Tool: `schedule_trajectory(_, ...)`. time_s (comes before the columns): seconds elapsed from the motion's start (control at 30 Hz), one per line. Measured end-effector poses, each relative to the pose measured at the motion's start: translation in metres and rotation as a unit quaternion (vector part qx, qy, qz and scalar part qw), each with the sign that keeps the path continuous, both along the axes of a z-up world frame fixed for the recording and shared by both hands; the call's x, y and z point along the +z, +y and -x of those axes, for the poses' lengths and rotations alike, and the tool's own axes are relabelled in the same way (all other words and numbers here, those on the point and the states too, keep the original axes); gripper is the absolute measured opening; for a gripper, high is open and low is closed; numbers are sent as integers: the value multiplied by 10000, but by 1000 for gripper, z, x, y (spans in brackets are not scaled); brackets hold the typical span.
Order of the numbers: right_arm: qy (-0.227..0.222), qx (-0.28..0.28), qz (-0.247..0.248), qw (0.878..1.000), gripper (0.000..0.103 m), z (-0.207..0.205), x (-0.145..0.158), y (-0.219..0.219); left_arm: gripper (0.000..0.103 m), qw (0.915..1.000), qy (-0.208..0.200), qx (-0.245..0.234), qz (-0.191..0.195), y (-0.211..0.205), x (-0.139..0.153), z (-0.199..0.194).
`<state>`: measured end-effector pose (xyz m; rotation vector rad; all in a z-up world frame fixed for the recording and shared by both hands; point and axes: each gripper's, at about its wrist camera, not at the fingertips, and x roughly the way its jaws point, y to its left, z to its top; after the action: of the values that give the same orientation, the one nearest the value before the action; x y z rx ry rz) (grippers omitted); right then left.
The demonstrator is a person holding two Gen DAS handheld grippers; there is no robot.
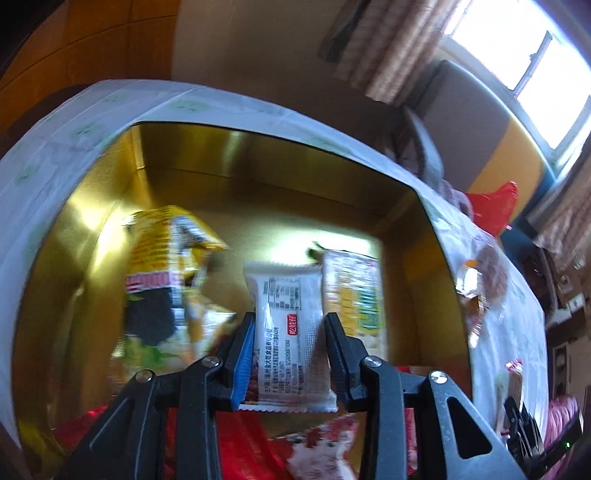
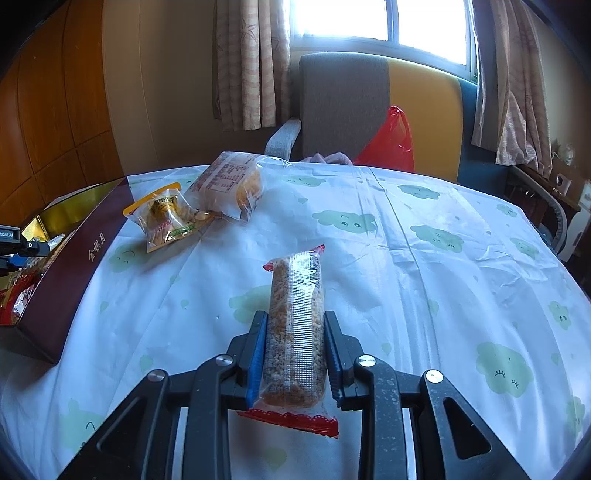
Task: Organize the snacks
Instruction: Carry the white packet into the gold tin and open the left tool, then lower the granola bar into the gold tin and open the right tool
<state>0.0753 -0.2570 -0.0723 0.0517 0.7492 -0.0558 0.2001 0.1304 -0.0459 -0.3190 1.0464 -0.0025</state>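
Left wrist view: the left hand-held gripper (image 1: 290,321) is hanging over a gold-lined box (image 1: 236,155), its jaws slightly parted around a white snack packet (image 1: 286,328) that is standing between them. Yellow and red packets are lying below and ahead.

Right wrist view: the right hand-held gripper (image 2: 294,323) is clamping a crumbly snack bar (image 2: 295,325) above the cloud-print table (image 2: 424,266). Beyond it a curtained window (image 2: 373,22) is glowing, and an armchair (image 2: 343,107) is standing there.

left gripper (image 1: 290,325): jaws slack, angled down | right gripper (image 2: 294,325): jaws clamped
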Motion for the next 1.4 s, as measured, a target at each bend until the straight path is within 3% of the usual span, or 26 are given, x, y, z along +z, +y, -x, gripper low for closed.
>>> schedule_trajectory(0.13,10,1,-15,10000,29,-1,-1,0,40,9998,44,89,154,7,-3,8)
schedule_trajectory(0.4,-58,51,9,10000,29,2,3,1,40,9997,-230,-43,-65,8,6,33)
schedule_trajectory(0.6,-91,288,272,9992,29,6,12,18,40,9979,-444,-399,-243,1,11,62)
schedule_trajectory(0.7,-107,405,119,9991,29,9,18,29,40,9974,-460,-522,-162,-1,11,75)
schedule_trajectory(1.17,-68,1497,-795,9855,29,-10,60,126,47,9906,-887,-705,-764,-5,22,111)
schedule_trajectory(1.4,31,1896,-745,9790,29,-31,65,178,47,9904,-961,-640,-760,5,25,121)
